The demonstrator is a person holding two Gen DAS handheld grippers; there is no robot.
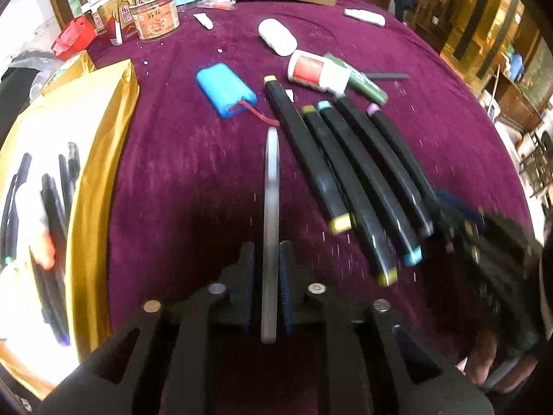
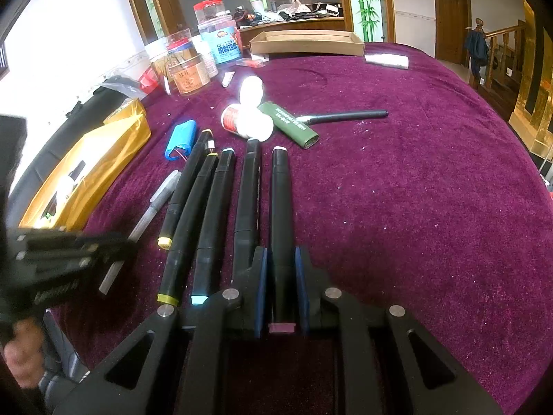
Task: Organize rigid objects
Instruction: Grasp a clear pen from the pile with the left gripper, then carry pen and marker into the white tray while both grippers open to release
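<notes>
Left claw (image 1: 268,287): clamps silver pen (image 1: 271,207) by its tail, above bench (image 1: 179,173); long overhang, may swivel or slip | Right claw (image 2: 280,287): grips purple-capped marker (image 2: 280,214) in row; lifting may nudge neighbour (image 2: 247,200) | Gold box (image 1: 100,159): left.

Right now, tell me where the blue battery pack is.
In the left wrist view the blue battery pack lies on the purple cloth, left of the row of black markers and right of the gold box, beyond the left gripper.
</notes>
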